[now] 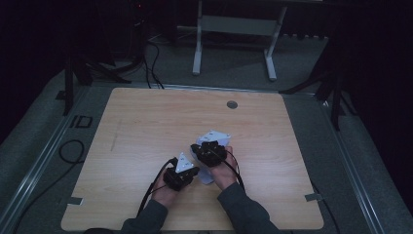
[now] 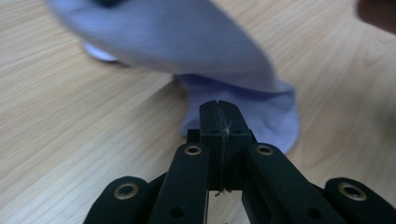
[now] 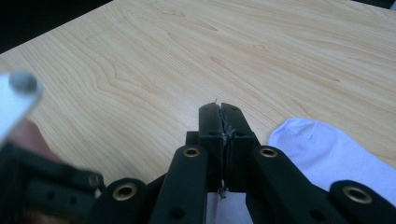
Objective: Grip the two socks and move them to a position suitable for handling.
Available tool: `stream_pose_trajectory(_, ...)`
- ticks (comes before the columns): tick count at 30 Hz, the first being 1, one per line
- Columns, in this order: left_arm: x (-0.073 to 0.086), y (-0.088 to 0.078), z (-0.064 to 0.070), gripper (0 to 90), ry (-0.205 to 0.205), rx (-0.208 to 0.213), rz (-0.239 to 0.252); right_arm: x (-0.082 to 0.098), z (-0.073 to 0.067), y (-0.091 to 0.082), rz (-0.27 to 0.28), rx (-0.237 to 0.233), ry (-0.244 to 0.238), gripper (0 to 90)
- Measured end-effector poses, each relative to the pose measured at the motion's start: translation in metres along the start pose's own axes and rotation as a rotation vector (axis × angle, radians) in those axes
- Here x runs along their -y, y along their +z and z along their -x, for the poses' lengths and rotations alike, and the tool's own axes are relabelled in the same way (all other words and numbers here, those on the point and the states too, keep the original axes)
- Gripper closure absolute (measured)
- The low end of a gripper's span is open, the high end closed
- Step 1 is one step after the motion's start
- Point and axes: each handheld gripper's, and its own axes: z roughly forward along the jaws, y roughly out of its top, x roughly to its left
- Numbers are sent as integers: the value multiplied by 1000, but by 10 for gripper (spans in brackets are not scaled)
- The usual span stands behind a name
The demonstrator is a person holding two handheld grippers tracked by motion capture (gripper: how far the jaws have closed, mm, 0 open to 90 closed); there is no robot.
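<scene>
Dark floor and the legs of a white frame (image 1: pixel 234 44) surround a pale wooden table (image 1: pixel 146 126), which has a round grey grommet (image 1: pixel 232 104) near its far edge. No box, bowl or other container stands on the wood.

What lies on the table is a pale lavender sock (image 1: pixel 206 176), near the front edge and between the two hands. In the left gripper view the sock (image 2: pixel 275 116) lies flat on the wood just beyond the jaw tips, and a blurred part of it hangs above, across the top of that view. In the right gripper view the sock (image 3: pixel 327 154) shows at the lower right, beside and under the jaws.

From the high view, both forearms in dark grey sleeves (image 1: pixel 243 209) come in from the bottom edge. The left gripper (image 1: pixel 181 174) sits low over the table, angled towards the sock, with its grey three-cornered plate on top. Its jaws are clenched, pads meeting along a thin seam; whether any cloth is caught between them cannot be told.

The right gripper (image 1: pixel 210 150) is just beyond and to the right of the left one, the two close together. Its jaws are pressed together too, with a few thin fibres sticking out of the seam; a grip on the sock cannot be made out.
</scene>
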Motion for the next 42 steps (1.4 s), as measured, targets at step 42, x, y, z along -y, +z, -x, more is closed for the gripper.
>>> stream_pose_trajectory(42, 4, 7, 1, 894, 17, 28, -99, 6, 22, -27, 18, 45, 20, 878)
